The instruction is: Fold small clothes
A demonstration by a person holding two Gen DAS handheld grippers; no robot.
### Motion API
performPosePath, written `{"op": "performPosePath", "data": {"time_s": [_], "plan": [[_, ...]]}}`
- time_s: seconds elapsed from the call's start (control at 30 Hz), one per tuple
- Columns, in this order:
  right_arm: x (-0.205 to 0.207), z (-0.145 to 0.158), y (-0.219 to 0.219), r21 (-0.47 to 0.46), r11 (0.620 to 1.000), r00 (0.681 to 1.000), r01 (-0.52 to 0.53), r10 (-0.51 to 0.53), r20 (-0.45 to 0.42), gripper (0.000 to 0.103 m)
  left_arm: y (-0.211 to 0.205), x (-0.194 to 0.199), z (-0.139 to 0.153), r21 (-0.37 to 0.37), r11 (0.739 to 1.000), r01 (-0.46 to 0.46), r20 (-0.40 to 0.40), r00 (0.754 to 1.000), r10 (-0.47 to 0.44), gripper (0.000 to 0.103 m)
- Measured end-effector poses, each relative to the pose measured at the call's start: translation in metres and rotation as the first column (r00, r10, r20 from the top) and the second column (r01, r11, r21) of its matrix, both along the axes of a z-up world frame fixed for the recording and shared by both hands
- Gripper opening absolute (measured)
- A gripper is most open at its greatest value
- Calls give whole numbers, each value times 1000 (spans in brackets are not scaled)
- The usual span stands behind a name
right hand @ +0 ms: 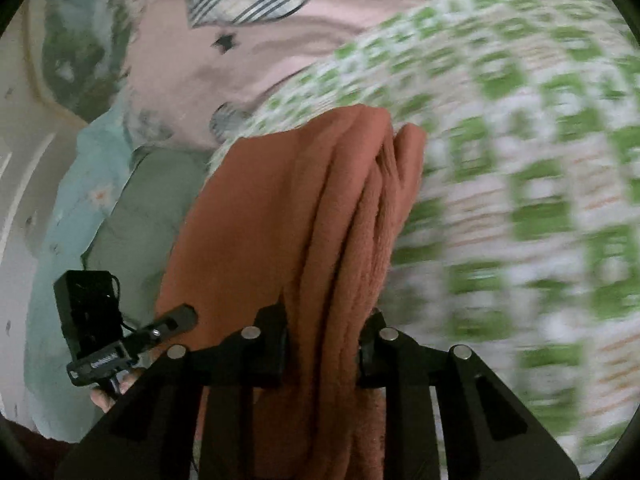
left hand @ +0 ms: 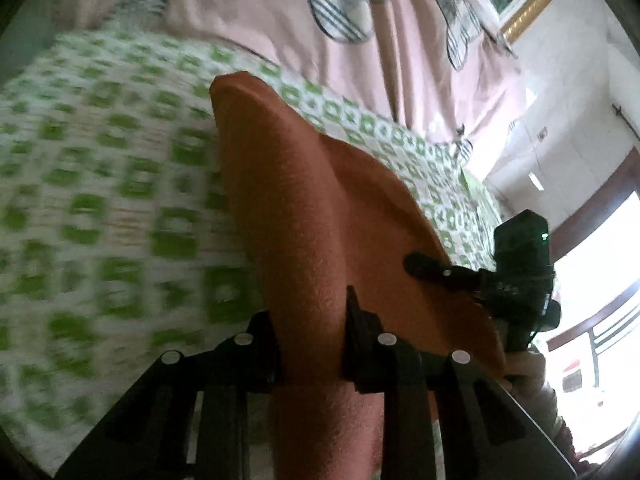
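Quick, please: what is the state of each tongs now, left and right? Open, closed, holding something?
Left tongs: closed on the orange cloth.
Right tongs: closed on the same orange cloth, on bunched folds.

Left wrist: orange cloth clamped in left gripper.

Cloth bunched between both fingers, running up toward 12 o'clock over green-and-white patterned cover. Right gripper at 3 o'clock, touching the cloth's edge; grip unclear. Pink sheet at 12. Cover motion-blurred.
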State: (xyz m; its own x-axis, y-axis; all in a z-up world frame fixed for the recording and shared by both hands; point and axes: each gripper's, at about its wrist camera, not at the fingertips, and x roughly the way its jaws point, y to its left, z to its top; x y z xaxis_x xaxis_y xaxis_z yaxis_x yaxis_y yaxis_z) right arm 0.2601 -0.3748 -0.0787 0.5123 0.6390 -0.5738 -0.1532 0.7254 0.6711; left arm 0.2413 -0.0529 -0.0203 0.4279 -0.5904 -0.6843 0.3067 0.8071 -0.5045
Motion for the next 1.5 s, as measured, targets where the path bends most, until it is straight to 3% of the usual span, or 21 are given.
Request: {"op": "performPosePath", "data": {"time_s": [0.2,0.37,0.5,0.73,0.83,0.97,1.07,1.17,1.3,1.37,1.4,1.43,1.5], "plan": [[11,-5,72,44,994,994,-102,101,30,24,67,-15,9,48,995,-85,16,996,84,25],[14,-11,98,-4,992,991,-129,129,18,24,93,-22,-16,75,990,-120,-16,993,121,26],[15,-20,104,-68,990,993,-121,121,-8,24,93,-25,-37,136,982,-135,-21,990,139,31],[14,-31,101,-69,992,994,-107,105,-23,28,91,-25,-47,160,975,-151,-19,988,156,44],[13,-31,97,-68,993,995,-93,91,-34,38,92,-27,-42,191,969,-159,-21,986,166,51],[2,-10,82,-113,993,1000,-27,28,4,40,102,-43,-20,219,956,-195,38,981,192,50],[-6,18,71,-141,990,996,24,-11,89,40,112,-55,2,200,950,-239,117,969,220,48],[0,37,77,-146,989,990,15,6,138,40,113,-60,16,131,967,-220,159,967,199,48],[25,29,97,-196,981,995,-7,27,97,40,98,-62,19,91,986,-140,193,974,120,48],[35,18,105,-209,978,998,-11,23,57,40,87,-61,13,107,990,-97,181,980,76,48],[38,12,106,-216,976,999,-11,19,38,34,83,-60,11,119,989,-89,175,982,67,47],[42,9,108,-219,976,999,-12,18,28,14,79,-59,8,130,988,-77,166,985,54,47],[39,14,107,-199,980,999,-8,18,49,12,77,-58,2,150,986,-68,152,987,45,44]]}}
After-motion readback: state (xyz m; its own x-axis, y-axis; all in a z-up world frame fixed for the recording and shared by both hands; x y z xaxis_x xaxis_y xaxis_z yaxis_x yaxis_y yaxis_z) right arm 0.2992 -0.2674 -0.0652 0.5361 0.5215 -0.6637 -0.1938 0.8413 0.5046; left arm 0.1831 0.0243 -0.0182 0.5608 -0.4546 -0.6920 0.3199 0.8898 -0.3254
